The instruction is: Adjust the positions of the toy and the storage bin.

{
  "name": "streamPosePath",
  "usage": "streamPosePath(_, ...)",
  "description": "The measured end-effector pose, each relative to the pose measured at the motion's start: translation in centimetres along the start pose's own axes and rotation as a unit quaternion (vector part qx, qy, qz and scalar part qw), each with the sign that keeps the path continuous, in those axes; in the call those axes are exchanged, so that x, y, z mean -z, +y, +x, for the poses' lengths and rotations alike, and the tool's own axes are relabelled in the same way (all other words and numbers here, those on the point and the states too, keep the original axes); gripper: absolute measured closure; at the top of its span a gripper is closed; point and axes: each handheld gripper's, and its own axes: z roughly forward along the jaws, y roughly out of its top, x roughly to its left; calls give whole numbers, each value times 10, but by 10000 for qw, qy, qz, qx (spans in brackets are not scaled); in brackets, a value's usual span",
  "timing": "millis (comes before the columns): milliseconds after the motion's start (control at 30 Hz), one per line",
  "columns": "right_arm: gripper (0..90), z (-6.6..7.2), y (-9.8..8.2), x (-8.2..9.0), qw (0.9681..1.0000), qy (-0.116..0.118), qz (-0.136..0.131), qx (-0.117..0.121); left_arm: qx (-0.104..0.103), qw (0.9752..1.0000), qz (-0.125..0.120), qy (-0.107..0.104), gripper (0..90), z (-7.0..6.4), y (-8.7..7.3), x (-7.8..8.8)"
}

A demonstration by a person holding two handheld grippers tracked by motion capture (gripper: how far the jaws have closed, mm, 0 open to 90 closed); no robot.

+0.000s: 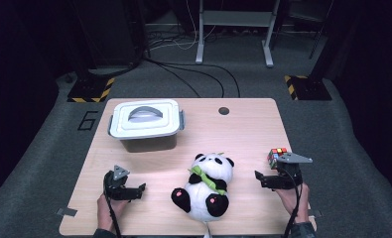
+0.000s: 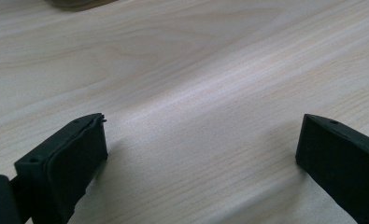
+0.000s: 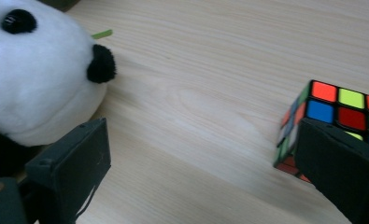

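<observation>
A black-and-white panda plush [image 1: 208, 186] with a green bamboo sprig lies on its back in the middle of the wooden table [image 1: 243, 129]. A colourful puzzle cube [image 1: 277, 155] stands at the right. My right gripper [image 1: 273, 178] rests just in front of the cube, open. In the right gripper view it [image 3: 203, 130] has bare wood between its jaws, the panda's head [image 3: 37, 79] beside the left jaw and the cube [image 3: 341, 112] partly behind the right jaw. My left gripper [image 1: 128, 190] sits left of the panda, and in its own view it [image 2: 203, 126] is open over bare wood.
A grey plastic box [image 1: 145, 121] with a clipped white lid and handle stands at the table's back left. A small round hole [image 1: 224, 110] is near the far edge. Dark floor, cables and stand legs lie beyond the table.
</observation>
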Motion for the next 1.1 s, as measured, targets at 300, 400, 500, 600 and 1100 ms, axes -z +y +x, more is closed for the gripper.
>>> streamPosePath(300,1,23,8,-5,9989,374,93,260,-18,10000,1,-13,18,0,0,0)
streamPosePath(400,0,29,11,-6,9983,476,116,326,-20,10000,2,-14,18,0,0,0)
streamPosePath(500,0,35,14,-6,9976,542,133,408,-18,10000,2,-15,18,0,0,0)
streamPosePath(600,0,41,18,-6,9969,640,106,446,-21,10000,3,-14,18,0,0,0)
streamPosePath(1100,0,81,41,-6,9875,1275,55,926,-24,10000,-2,-17,20,0,0,0)
